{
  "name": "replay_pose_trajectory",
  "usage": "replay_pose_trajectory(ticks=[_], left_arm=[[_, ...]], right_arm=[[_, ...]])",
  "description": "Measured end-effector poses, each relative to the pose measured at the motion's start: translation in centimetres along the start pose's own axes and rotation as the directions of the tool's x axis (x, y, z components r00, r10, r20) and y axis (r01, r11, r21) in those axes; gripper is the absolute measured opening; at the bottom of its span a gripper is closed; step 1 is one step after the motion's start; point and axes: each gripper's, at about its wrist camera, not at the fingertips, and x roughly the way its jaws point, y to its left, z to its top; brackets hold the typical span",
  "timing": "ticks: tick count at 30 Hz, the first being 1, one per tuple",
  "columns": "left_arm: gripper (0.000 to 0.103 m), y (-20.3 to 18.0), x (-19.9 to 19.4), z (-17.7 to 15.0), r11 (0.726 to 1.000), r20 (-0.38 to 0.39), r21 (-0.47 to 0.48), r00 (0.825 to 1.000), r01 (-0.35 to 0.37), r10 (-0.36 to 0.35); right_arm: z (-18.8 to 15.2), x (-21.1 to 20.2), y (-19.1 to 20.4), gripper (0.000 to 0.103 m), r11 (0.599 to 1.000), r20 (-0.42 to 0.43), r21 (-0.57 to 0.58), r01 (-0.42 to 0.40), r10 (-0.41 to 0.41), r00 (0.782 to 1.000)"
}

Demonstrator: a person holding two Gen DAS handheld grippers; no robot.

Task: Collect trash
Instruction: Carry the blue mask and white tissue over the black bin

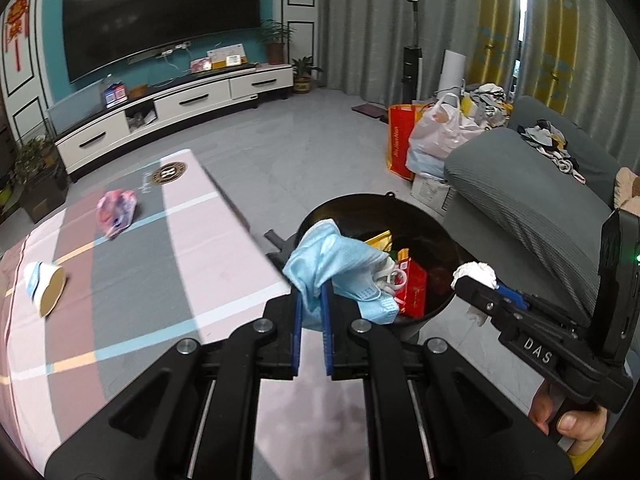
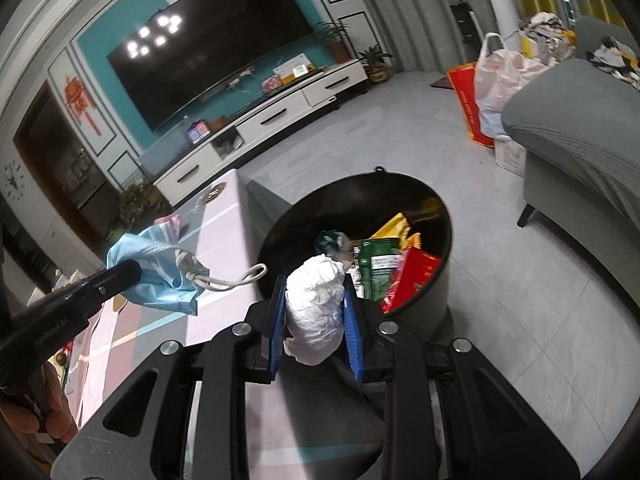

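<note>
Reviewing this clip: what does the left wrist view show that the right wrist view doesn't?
Only the left wrist view: a tipped paper cup on the table.

Only the right wrist view: a green packet inside the black bin, and a wall clock.

Both: the left gripper shut on the blue face mask, the right gripper shut on the crumpled white tissue.

The right gripper [image 1: 476, 284] carries the raised letters "DAS" on its black body, while the left gripper [image 2: 124, 272] shows faint print along its arm, seemingly "GenRobot.AI", though partly blurred.
</note>
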Motion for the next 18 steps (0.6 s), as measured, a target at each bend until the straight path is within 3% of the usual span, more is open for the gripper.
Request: replay_pose_trajectory(ticks=[18], left_arm=[[0.011, -4.3, 9.8, 1.0, 0.997, -0.116, 0.079, 0.993, 0.004, 0.005]], right_arm=[[1.7, 5.9, -3.8, 0.027, 0.999, -0.056, 0.036, 0.015, -0.013, 0.998]])
